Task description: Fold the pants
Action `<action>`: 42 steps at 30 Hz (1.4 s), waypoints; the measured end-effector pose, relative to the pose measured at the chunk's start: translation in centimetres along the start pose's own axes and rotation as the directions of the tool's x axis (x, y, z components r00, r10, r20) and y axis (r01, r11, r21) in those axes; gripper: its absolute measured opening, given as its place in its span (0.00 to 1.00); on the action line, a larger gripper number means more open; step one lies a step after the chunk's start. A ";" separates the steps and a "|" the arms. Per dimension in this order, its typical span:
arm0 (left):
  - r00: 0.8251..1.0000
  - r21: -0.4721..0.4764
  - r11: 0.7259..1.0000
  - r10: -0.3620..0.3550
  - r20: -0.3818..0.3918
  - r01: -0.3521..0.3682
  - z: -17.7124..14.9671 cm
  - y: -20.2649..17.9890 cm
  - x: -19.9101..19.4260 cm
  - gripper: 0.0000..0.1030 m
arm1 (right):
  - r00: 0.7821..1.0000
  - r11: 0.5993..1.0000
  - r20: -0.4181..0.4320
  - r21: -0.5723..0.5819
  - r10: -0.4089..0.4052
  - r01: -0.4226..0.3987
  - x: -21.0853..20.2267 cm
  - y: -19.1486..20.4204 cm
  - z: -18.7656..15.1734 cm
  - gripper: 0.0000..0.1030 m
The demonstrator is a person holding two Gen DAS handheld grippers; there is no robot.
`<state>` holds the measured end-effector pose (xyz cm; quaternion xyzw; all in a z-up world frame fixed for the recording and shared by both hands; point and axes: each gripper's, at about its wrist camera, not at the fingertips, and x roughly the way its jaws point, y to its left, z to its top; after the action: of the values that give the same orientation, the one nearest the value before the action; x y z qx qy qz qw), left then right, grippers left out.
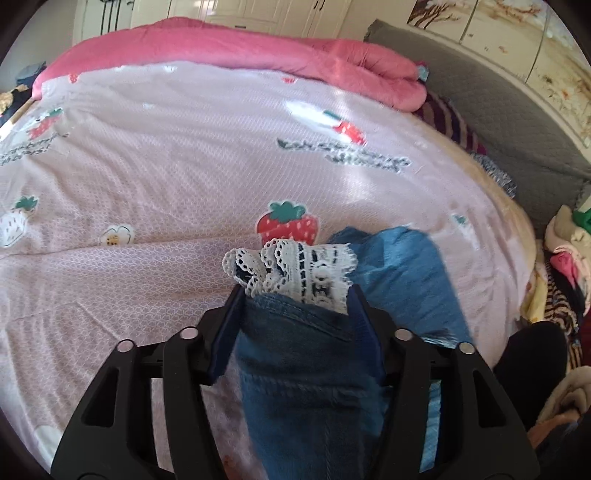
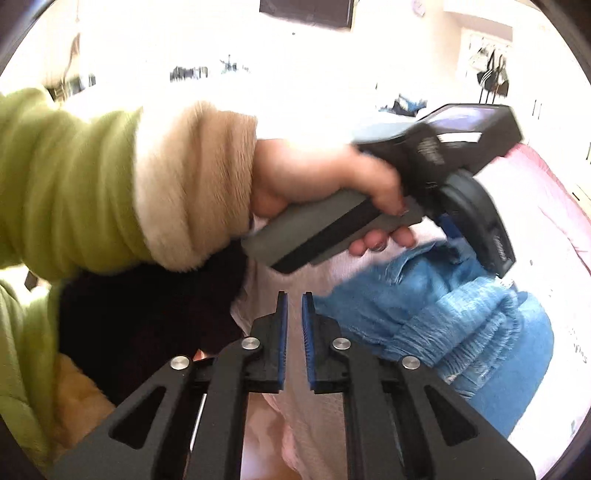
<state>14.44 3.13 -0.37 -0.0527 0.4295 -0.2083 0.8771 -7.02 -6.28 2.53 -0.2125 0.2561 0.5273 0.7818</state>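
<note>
We see a bed (image 1: 184,166) under a pale strawberry-print cover, a pink quilt (image 1: 229,48) bunched along its far edge, a grey headboard (image 1: 480,107) and cream cupboards (image 1: 258,14) behind.

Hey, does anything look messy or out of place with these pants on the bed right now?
Yes. The blue pants lie bunched in a crumpled heap on the pink bedsheet, not flat. The lace-trimmed end sits crumpled between the left gripper fingers.

Left wrist view close over the blue denim pants with white lace hem (image 1: 303,350), facing across the pink strawberry-print bedspread (image 1: 184,155) toward its far edge, right wrist view near, facing the person's hand (image 2: 317,177), sharing the pants and bedspread.
</note>
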 end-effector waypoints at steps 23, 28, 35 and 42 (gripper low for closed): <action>0.985 -0.031 0.992 0.127 0.114 -0.124 -4.6 -2.9 -8.1 0.91 | 0.948 0.972 0.309 0.233 -0.075 0.001 -13.1 -5.5 -1.3 0.78; 0.985 -0.031 0.990 0.140 0.104 -0.138 -5.3 -3.0 -7.9 0.91 | 0.942 0.928 0.284 0.367 -0.176 0.063 -13.6 -8.9 -2.0 0.85; 0.987 -0.023 0.990 0.142 0.069 -0.141 -5.9 -2.7 -6.7 0.91 | 0.962 0.790 0.035 0.579 -0.272 0.202 -8.7 -13.7 -4.1 0.87; 0.990 -0.030 0.990 0.139 0.029 -0.138 -6.3 -2.1 -5.2 0.91 | 0.953 0.705 -0.100 0.652 -0.286 0.279 -4.5 -17.3 -5.3 0.87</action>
<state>6.03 3.88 0.02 -0.0385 0.4213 -0.1400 0.8952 6.80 -18.78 2.30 0.0425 0.3863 0.2779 0.8785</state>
